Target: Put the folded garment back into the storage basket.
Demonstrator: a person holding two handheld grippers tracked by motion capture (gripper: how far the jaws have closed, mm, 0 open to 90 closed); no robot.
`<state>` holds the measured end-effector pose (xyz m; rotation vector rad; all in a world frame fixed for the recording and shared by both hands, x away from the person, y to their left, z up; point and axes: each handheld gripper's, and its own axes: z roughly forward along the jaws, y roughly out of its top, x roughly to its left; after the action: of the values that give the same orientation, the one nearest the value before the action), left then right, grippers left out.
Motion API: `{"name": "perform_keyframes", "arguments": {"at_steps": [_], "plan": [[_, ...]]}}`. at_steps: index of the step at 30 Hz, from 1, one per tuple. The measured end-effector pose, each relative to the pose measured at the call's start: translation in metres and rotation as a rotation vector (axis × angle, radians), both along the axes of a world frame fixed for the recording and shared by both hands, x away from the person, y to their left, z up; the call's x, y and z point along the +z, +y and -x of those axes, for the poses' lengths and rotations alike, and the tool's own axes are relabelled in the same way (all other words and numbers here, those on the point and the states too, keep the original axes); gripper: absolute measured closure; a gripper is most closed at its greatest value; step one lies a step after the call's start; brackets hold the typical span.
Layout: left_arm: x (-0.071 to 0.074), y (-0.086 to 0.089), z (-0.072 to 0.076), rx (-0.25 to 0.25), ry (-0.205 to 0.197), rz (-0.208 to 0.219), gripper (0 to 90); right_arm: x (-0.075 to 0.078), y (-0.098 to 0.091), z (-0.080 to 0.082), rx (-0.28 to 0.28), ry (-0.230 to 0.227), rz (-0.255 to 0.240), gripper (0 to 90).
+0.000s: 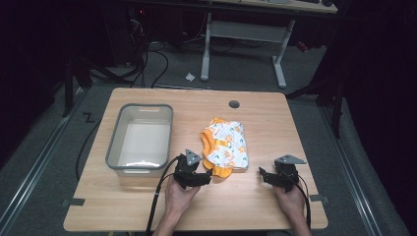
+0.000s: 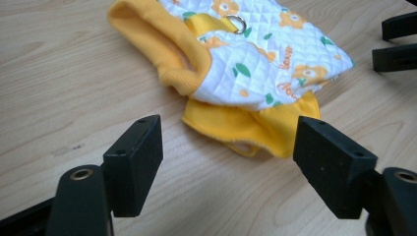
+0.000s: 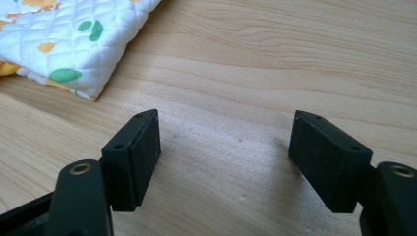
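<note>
In the left gripper view, garment's point(image 2: 255, 64) metal ring point(image 2: 236, 22) shows.

- We are listing a quilted garment point(image 1: 226, 144): white ground, printed with orange flowers and green leaves, with small orange lettering.
- We are noting its ribbed cuff point(image 2: 157, 46) in yellow-orange, and a plain yellow-orange hem point(image 2: 246, 129) showing beneath the white quilting.
- We are recording a small metal ring point(image 2: 236, 22) on the garment, silver in colour.
- We are entering a bin point(image 1: 141, 138): grey rim and walls, pale whitish inside.
- We are logging the table point(image 1: 275, 123) as light wood with a visible grain, with one dark round hole.
- We are cataloguing the left gripper point(image 1: 204, 179) and the right gripper point(image 1: 261, 176) as black, each carrying a grey plate, with brass-coloured fittings showing near the jaws.
</note>
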<state>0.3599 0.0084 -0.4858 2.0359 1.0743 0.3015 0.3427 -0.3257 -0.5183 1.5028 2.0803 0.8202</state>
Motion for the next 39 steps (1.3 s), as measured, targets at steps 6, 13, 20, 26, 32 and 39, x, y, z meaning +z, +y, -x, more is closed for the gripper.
{"name": "perform_keyframes", "arguments": {"at_steps": [6, 13, 20, 26, 32, 39], "plan": [[0.009, -0.009, -0.012, -0.003, 0.013, -0.003, 24.2, 0.0, 0.0, 0.0, 0.003, 0.0, 0.0, 27.9], [0.013, -0.019, -0.035, 0.003, 0.034, -0.033, 22.4, 0.0, 0.0, 0.0, 0.007, 0.001, -0.002, 27.9], [0.012, -0.029, -0.06, 0.02, 0.04, -0.053, 21.4, 0.0, 0.001, 0.0, 0.013, 0.0, -0.002, 27.9], [0.003, -0.034, -0.075, 0.037, 0.067, -0.04, 20.1, 0.0, 0.001, 0.0, 0.015, 0.001, -0.002, 27.8], [0.004, -0.04, -0.091, 0.036, 0.065, -0.063, 19.2, 0.0, 0.001, 0.0, 0.018, 0.0, -0.002, 27.9], [-0.003, -0.043, -0.105, 0.064, 0.099, -0.063, 17.9, 0.0, 0.001, 0.0, 0.017, 0.001, -0.002, 27.8]]}}
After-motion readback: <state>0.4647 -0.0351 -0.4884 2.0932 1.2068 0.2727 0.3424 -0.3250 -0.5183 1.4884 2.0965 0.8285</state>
